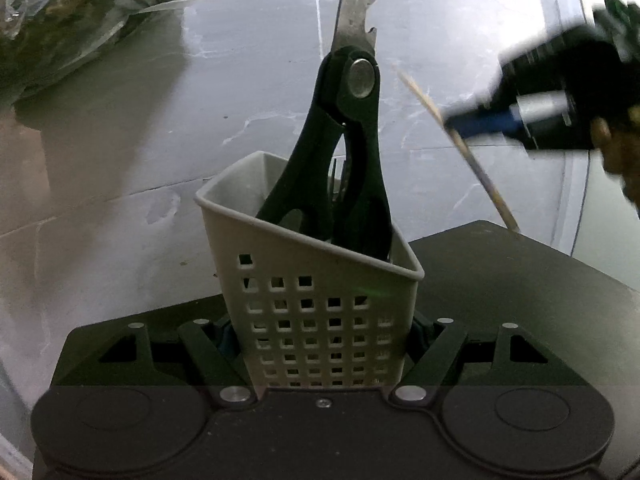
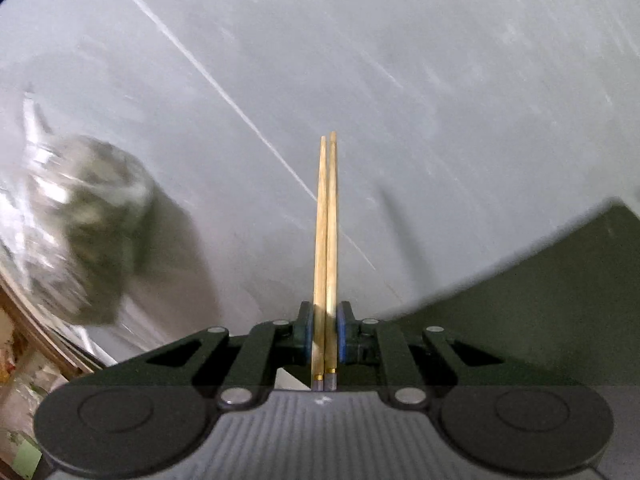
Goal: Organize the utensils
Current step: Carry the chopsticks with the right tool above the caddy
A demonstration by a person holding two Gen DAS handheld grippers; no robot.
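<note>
Gripping the caddy (image 1: 316,280) between its jaws, the left gripper (image 1: 320,344) is clamped on the perforated lower walls, pads hidden behind the grid, so the hold is judged from the walls sitting tight between the linkages. Scissors (image 1: 352,152) are standing in the caddy, handles down, blades up and leaning toward its far side; something thin and dark is also poking up behind the handles, too small to name. Right of the caddy and above its rim, the right gripper (image 1: 480,124) is carrying chopsticks (image 1: 460,144), tilted, lower end hanging over a dark slab (image 1: 500,280) just right of the caddy. A plastic bag (image 1: 80,16) of greens is lying well left of the caddy on the counter (image 1: 120,160).

Right wrist view: the right gripper (image 2: 325,340) is closed narrow on the chopsticks (image 2: 326,240), both sticks side by side between the blue pads (image 2: 342,338), tips pointing forward. The caddy is not showing here; the bag (image 2: 92,232) is blurred at left.

Step in hand, likely: dropping the chopsticks into the caddy. Doing it well means swinging the sticks upright over the open gap left of the scissors, one end leading down, keeping clear of the blades, and releasing only once the sticks are inside the rim. The left should be keeping the caddy steady and level.
</note>
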